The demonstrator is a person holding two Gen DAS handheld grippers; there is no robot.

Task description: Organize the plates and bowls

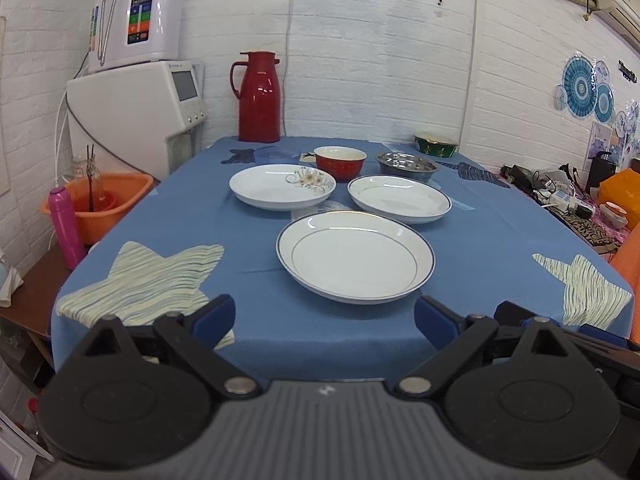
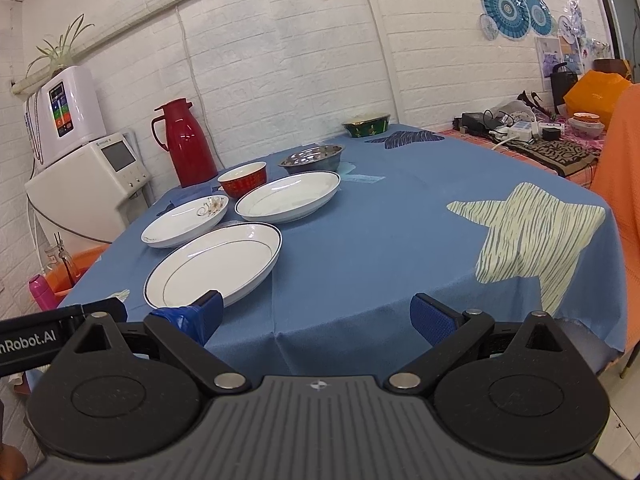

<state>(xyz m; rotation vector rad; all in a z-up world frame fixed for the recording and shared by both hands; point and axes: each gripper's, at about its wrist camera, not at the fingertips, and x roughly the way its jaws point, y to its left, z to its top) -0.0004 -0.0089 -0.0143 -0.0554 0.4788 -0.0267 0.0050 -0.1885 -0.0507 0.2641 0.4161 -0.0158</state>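
Observation:
Three white plates lie on the blue tablecloth [image 1: 168, 216]: a blue-rimmed plate [image 1: 355, 257] [image 2: 214, 266] nearest, a flowered plate [image 1: 282, 186] [image 2: 186, 221] back left, a plain plate [image 1: 399, 199] [image 2: 288, 197] back right. Behind them stand a red bowl [image 1: 340, 162] [image 2: 243, 179], a steel bowl [image 1: 407, 166] [image 2: 313, 159] and a green bowl [image 1: 436, 144] [image 2: 367, 125]. My left gripper [image 1: 325, 318] hovers open just short of the nearest plate, nothing between its fingers. My right gripper [image 2: 316, 316] is open too, to the right of that plate, over the table's front edge.
A red thermos jug [image 1: 259, 97] [image 2: 185, 143] stands at the table's back by the white brick wall. White appliances [image 1: 140, 92], an orange basin [image 1: 105, 204] and a pink bottle [image 1: 66, 228] sit left of the table. A cluttered side table [image 2: 536, 136] is at right.

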